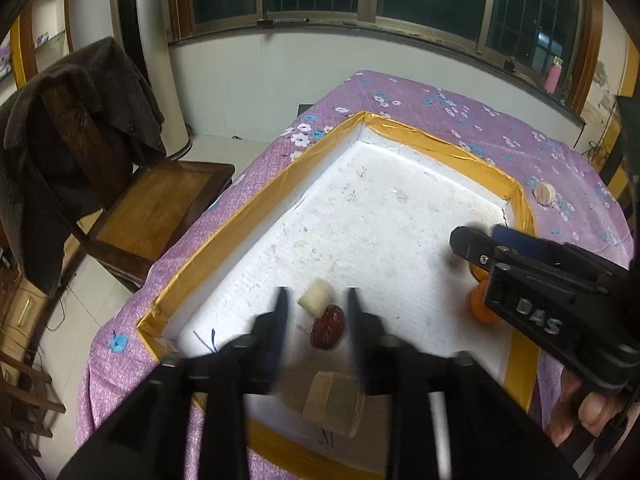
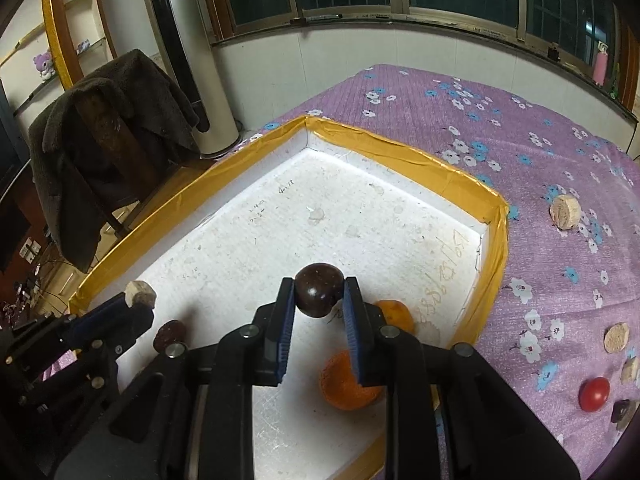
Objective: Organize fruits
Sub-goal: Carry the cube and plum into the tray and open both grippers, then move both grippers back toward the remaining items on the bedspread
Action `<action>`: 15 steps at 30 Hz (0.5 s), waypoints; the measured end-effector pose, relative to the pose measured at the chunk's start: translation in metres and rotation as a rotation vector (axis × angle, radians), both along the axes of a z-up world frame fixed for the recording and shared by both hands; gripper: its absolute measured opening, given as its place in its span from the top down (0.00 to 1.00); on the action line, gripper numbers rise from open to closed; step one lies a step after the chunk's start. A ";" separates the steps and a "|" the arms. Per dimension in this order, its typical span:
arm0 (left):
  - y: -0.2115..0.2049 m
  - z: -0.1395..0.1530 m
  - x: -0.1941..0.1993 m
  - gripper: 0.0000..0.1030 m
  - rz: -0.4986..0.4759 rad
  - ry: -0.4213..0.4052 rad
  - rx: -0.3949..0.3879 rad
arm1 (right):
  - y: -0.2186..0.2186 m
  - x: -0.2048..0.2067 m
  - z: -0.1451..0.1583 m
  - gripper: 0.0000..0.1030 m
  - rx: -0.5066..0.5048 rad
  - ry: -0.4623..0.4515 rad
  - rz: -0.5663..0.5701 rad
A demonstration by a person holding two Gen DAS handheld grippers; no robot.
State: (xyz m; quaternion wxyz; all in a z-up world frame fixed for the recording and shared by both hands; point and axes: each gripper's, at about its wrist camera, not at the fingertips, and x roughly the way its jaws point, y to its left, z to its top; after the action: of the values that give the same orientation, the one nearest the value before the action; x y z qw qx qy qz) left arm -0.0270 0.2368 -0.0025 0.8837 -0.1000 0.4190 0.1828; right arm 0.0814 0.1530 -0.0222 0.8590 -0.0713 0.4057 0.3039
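Observation:
A white foam tray with a yellow-taped rim (image 1: 240, 232) (image 2: 400, 152) lies on the purple flowered cloth. My left gripper (image 1: 318, 304) is open and empty above a red date (image 1: 329, 326) and a pale cut fruit piece (image 1: 317, 300) in the tray. My right gripper (image 2: 320, 294) is shut on a dark round fruit (image 2: 319, 290), held above the tray. Two oranges (image 2: 396, 314) (image 2: 344, 384) lie in the tray under it. The date (image 2: 170, 334) and the pale piece (image 2: 140, 292) also show in the right wrist view. The right gripper appears in the left wrist view (image 1: 472, 240).
A tan cut piece (image 1: 334, 404) lies near the tray's near rim. On the cloth right of the tray are a cut round piece (image 2: 565, 211), another slice (image 2: 616, 338), a red tomato (image 2: 594, 394) and small dark bits (image 2: 622, 410). A chair with a brown coat (image 1: 80, 132) stands left.

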 end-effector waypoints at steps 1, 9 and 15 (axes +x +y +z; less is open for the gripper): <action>0.000 0.003 -0.003 0.46 0.006 -0.013 0.000 | -0.002 0.000 0.001 0.58 0.005 -0.001 -0.004; -0.014 0.019 -0.018 0.28 0.004 -0.074 0.024 | -0.052 -0.012 0.028 0.41 0.117 -0.049 -0.084; -0.043 0.028 -0.027 0.24 -0.041 -0.091 0.074 | -0.108 -0.032 0.042 0.18 0.161 -0.098 -0.168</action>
State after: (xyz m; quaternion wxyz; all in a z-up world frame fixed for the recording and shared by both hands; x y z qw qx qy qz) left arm -0.0544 0.1943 0.0252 0.9085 -0.0670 0.3733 0.1754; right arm 0.0495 0.0452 0.0196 0.9031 0.0174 0.3423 0.2587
